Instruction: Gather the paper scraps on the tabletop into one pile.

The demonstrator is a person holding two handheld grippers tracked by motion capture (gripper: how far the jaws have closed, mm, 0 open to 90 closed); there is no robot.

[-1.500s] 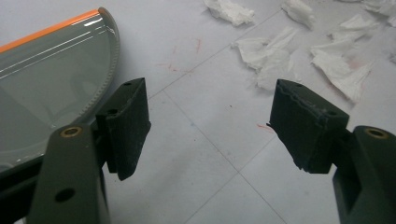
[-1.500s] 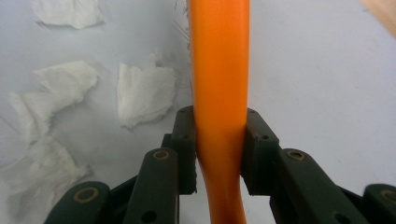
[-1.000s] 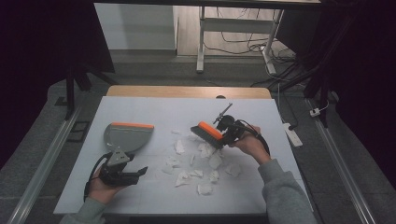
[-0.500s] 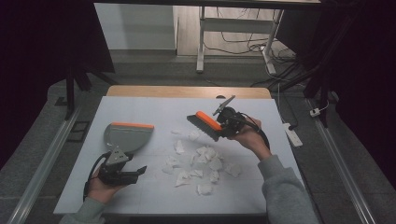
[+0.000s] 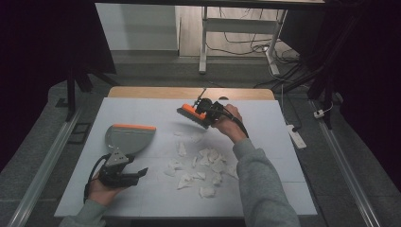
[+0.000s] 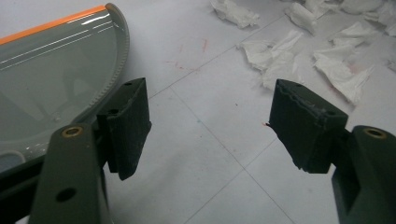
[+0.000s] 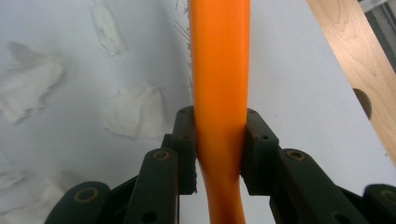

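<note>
scraps of white paper (image 5: 203,165) are seen scattered over the middle of the white tabletop (image 5: 283,142), w/ a wooden edge strip at the far side; beyond it a metal frame leg & cables on the floor are made out. nothing is seen between the brush and the scraps. a grey dustpan (image 5: 128,137) w/ orange lip is laid flat at the left, just ahead of the left tongs (image 5: 137,174); in the left gripper view it is cut off at the frame edge. the left tongs are held wide open w/ nothing between them, low over bare tabletop, scraps near to their right. an orange brush (image 5: 193,114) is clamped by its handle (image 7: 219,84) in the closed right tongs (image 5: 204,109), held up over the far part of the tabletop, beyond the scraps & well apart from the dustpan. bristles are barely made out in the right gripper view.
</note>
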